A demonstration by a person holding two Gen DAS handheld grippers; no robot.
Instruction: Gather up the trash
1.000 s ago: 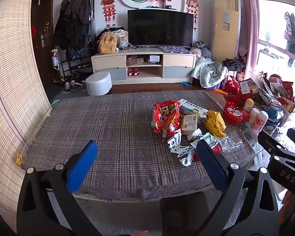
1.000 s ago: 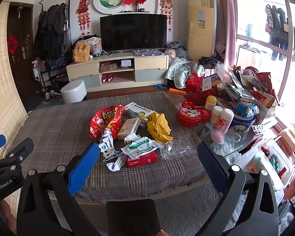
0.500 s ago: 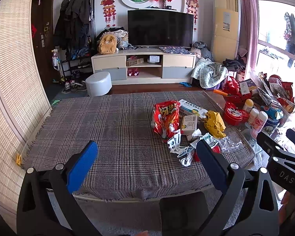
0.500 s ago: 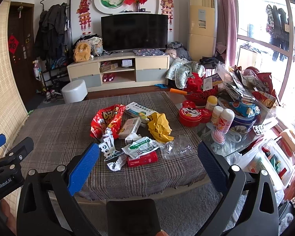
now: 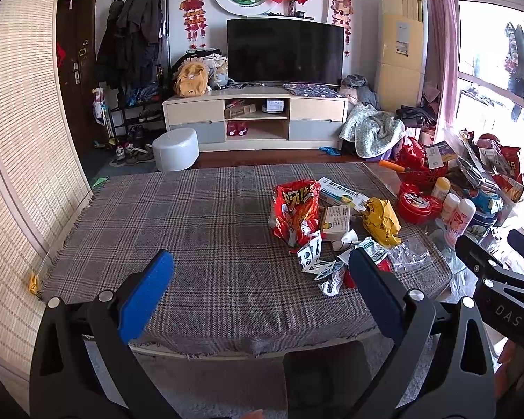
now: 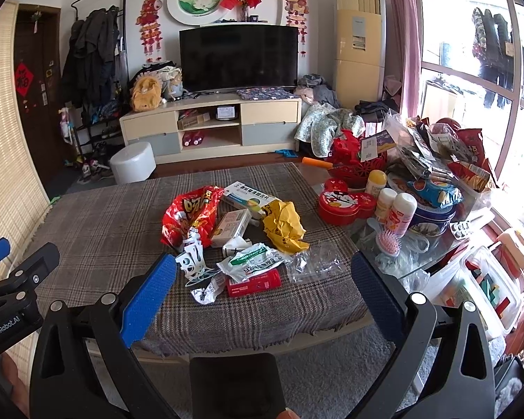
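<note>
Trash lies in a heap on the checked tablecloth (image 6: 97, 230): a red snack bag (image 6: 188, 218) (image 5: 295, 211), a crumpled yellow wrapper (image 6: 284, 227) (image 5: 382, 216), small medicine boxes (image 6: 232, 227), a white-green sachet (image 6: 249, 262), a red flat pack (image 6: 255, 282), clear plastic (image 6: 312, 262) and torn white scraps (image 6: 192, 262). My right gripper (image 6: 262, 288) is open and empty, held near the table's front edge in front of the heap. My left gripper (image 5: 262, 288) is open and empty, left of the heap.
A glass side table at the right holds a red Mickey tin (image 6: 346, 204), bottles (image 6: 401, 213), a blue tin and snack bags (image 6: 436, 160). Clear storage bins (image 6: 485, 289) stand on the floor at the right. A TV stand (image 6: 213, 125) and white stool (image 6: 132, 162) are beyond the table.
Both grippers have barely shifted; the right view has drifted slightly to the left. Both stay open and empty.
</note>
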